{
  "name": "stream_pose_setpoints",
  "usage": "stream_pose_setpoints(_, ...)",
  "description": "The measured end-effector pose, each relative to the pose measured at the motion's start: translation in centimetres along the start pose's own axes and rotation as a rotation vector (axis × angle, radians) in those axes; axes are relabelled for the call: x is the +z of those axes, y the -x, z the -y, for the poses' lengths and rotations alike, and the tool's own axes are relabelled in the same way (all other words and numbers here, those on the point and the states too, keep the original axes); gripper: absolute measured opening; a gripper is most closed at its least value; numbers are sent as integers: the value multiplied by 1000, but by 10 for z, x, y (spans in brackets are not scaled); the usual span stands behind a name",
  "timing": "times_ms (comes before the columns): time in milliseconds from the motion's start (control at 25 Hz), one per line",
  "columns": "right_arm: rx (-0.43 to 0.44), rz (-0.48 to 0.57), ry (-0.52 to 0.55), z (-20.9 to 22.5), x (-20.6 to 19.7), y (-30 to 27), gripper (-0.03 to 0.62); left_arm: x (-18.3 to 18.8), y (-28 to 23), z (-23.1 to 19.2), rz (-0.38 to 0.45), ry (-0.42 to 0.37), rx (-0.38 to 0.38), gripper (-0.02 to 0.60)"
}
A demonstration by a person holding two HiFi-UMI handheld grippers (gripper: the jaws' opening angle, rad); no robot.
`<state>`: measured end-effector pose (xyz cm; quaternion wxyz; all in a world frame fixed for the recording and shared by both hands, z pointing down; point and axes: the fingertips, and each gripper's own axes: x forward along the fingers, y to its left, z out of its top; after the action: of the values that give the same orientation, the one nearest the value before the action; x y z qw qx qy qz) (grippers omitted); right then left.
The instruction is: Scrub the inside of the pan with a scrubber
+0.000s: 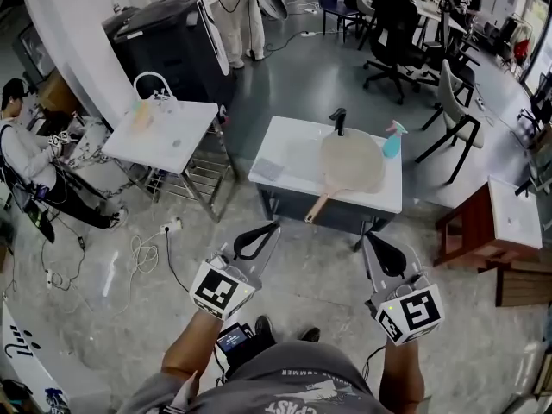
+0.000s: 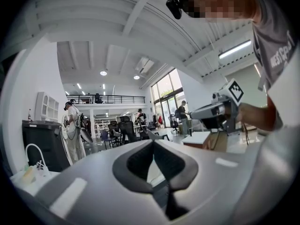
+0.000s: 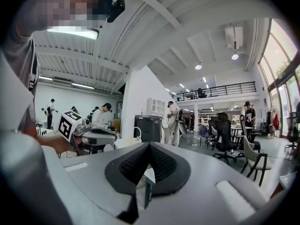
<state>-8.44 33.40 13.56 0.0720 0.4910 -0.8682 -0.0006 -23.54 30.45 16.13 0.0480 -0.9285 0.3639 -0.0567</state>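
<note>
A round pan [image 1: 352, 162] with a pale inside and a wooden handle [image 1: 317, 207] lies on a white table [image 1: 289, 141] ahead of me. At the table's far edge stands a black handled object [image 1: 338, 121], perhaps the scrubber. A grey pad [image 1: 269, 170] lies left of the pan and a blue spray bottle [image 1: 393, 141] stands to its right. My left gripper [image 1: 278, 224] and right gripper [image 1: 366, 238] hang in the air short of the table, near my body. Both are shut with nothing between the jaws, as the left gripper view [image 2: 153, 142] and the right gripper view [image 3: 149, 144] show.
A second white table [image 1: 185, 123] with small items stands at the left, and a black cabinet [image 1: 168, 46] behind it. A brown stool with a white top [image 1: 492, 222] is at the right. Office chairs [image 1: 392, 41] stand beyond. A seated person [image 1: 26, 158] and floor cables [image 1: 142, 253] are at the left.
</note>
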Motion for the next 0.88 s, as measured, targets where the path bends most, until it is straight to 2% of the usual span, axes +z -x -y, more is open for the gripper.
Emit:
stream_pose_setpoints(240, 28, 1, -29, 31, -12, 7, 2, -5, -27, 12, -32, -59, 30, 2)
stream_pose_setpoints(400, 56, 24, -77, 51, -20, 17, 2, -3, -42, 27, -20, -54, 55, 2)
stream_pose_setpoints(640, 68, 24, -84, 68, -28, 22, 2, -1, -57, 37, -32, -63, 69, 2)
stream_pose_setpoints(880, 63, 4, -85, 81, -35, 0, 2, -8, -80, 20, -33, -66, 60, 2)
